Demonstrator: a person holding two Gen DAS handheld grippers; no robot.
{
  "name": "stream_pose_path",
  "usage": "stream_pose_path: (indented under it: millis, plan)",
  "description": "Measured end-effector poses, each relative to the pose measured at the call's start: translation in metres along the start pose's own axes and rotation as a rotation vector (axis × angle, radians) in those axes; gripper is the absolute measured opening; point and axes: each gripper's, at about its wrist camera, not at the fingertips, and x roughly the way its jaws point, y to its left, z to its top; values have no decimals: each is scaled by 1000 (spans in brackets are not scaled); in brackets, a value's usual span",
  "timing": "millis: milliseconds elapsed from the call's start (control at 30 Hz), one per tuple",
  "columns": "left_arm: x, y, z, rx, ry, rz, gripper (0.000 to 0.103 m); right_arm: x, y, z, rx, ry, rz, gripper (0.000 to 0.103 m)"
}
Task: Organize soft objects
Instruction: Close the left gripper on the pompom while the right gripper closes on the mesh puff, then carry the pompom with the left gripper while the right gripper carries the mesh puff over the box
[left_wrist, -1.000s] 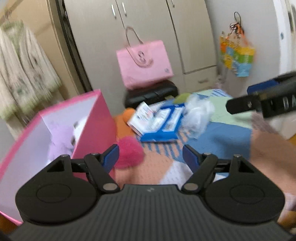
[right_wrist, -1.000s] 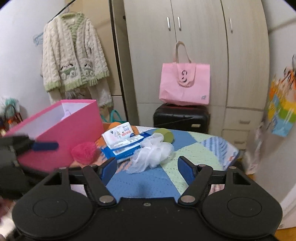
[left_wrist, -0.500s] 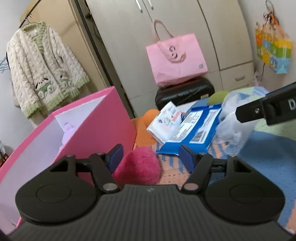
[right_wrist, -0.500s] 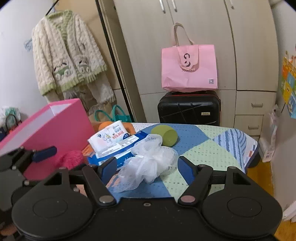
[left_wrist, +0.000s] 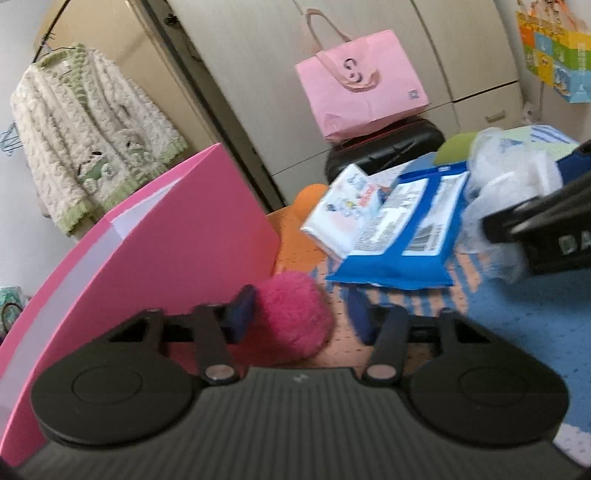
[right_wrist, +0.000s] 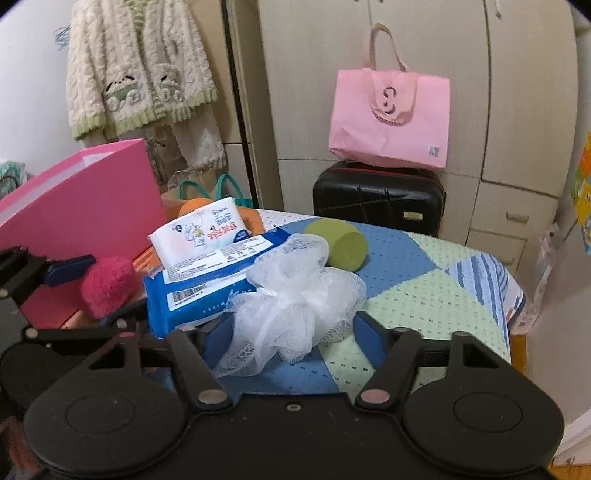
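On the desk (right_wrist: 413, 295), our left tongs (left_wrist: 299, 314) have been closing around the pompom (left_wrist: 291, 317) beside the box (left_wrist: 177, 258); our right tongs (right_wrist: 291, 332) have been closing around the loofah (right_wrist: 295, 306), neither clamped.

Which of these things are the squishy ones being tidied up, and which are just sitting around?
Part of the job:
fluffy pink ball
white mesh puff
pink box
green sponge
wipe packs

Just lying about:
pink tote bag
black suitcase
knit cardigan
wardrobe
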Motion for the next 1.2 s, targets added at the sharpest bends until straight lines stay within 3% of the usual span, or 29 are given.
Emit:
stream_pose_path:
  millis: [33, 100, 300, 533, 700, 867, 1200]
  plan:
    - [1, 3, 0, -9, -1, 18, 32, -1, 0, 0, 1, 4, 1, 51]
    - [2, 11, 1, -41, -1, -14, 29, -5, 0, -2, 14, 12, -1, 37]
    - [-4, 25, 2, -111, -21, -73, 25, -23, 9, -11, 18, -20, -28, 27]
    - [-16, 43, -2, -172, -4, -197, 25, -50, 20, -18, 59, -48, -65, 26]
    - [-27, 56, -6, -189, 28, -298, 25, -67, 33, -24, 80, -37, -51, 26]
    - [-45, 72, -13, -221, 67, -445, 25, -84, 48, -36, 134, -13, -4, 26]
    - [-85, 105, -23, -228, 21, -569, 25, -123, 81, -45, 143, 10, 10, 26]
